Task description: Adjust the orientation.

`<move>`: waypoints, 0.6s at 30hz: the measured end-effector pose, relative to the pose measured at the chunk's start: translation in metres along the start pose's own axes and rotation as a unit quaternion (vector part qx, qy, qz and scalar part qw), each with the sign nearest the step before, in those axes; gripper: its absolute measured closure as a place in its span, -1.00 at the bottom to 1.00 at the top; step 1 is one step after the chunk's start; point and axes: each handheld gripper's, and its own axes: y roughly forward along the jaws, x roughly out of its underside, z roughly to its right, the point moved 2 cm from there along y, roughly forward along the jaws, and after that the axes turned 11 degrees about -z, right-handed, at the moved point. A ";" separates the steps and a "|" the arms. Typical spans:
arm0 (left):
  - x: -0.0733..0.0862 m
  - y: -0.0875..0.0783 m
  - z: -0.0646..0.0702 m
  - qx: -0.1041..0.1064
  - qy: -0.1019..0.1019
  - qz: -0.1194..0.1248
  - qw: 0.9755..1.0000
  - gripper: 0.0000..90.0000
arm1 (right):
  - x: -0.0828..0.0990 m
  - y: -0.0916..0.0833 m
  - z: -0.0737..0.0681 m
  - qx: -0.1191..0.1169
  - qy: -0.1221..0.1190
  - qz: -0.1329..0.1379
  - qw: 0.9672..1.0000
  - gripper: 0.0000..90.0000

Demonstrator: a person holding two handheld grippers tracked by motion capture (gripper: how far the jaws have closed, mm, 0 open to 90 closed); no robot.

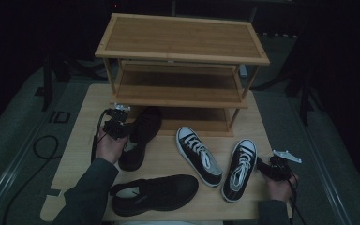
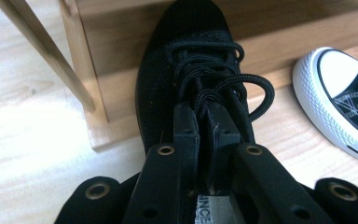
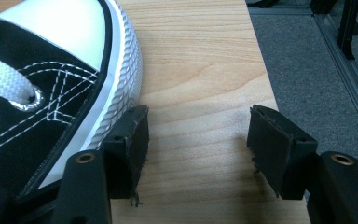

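Note:
A black lace-up shoe (image 1: 143, 133) lies with its toe under the bottom shelf of a wooden shoe rack (image 1: 183, 56). My left gripper (image 1: 123, 131) is shut on that black shoe (image 2: 186, 60); in the left gripper view the left gripper (image 2: 207, 126) pinches the tongue just behind the laces. My right gripper (image 1: 263, 166) rests at the table's right edge beside a black-and-white canvas sneaker (image 1: 240, 169). In the right gripper view the right gripper (image 3: 198, 135) stands open over bare wood, one jaw close against the sneaker's (image 3: 51, 93) white rubber sole.
A second black shoe (image 1: 154, 193) lies on its side near the front edge. Another canvas sneaker (image 1: 199, 154) sits mid-table, its toe cap (image 2: 340, 93) close to the held shoe. The wooden table (image 1: 168, 157) ends just right of my right gripper, with grey floor (image 3: 317, 70) beyond.

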 end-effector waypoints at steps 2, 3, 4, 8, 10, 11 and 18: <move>-0.001 0.001 -0.002 -0.004 -0.004 0.005 1.000 0.89 | 0.000 0.000 0.000 0.000 0.000 0.000 1.000 -0.15; -0.001 0.001 -0.002 -0.004 -0.004 0.005 1.000 0.89 | 0.000 0.000 0.000 0.000 0.000 0.000 1.000 -0.15; -0.003 0.002 -0.003 -0.010 -0.009 0.010 1.000 0.89 | 0.000 0.000 0.000 0.000 0.000 0.000 1.000 -0.15; -0.007 0.005 -0.007 -0.011 -0.019 0.018 1.000 0.89 | 0.000 0.000 0.000 0.000 0.000 0.000 1.000 -0.15; -0.010 0.006 -0.008 -0.012 -0.014 0.024 1.000 0.89 | 0.000 0.000 0.000 0.000 0.000 0.000 1.000 -0.15; -0.011 0.007 -0.008 -0.016 -0.009 0.027 0.999 0.89 | 0.000 0.000 0.000 0.000 0.000 0.000 1.000 -0.15; -0.017 0.011 -0.009 -0.033 0.010 0.030 0.999 0.88 | 0.000 0.000 0.000 0.000 0.000 0.000 1.000 -0.15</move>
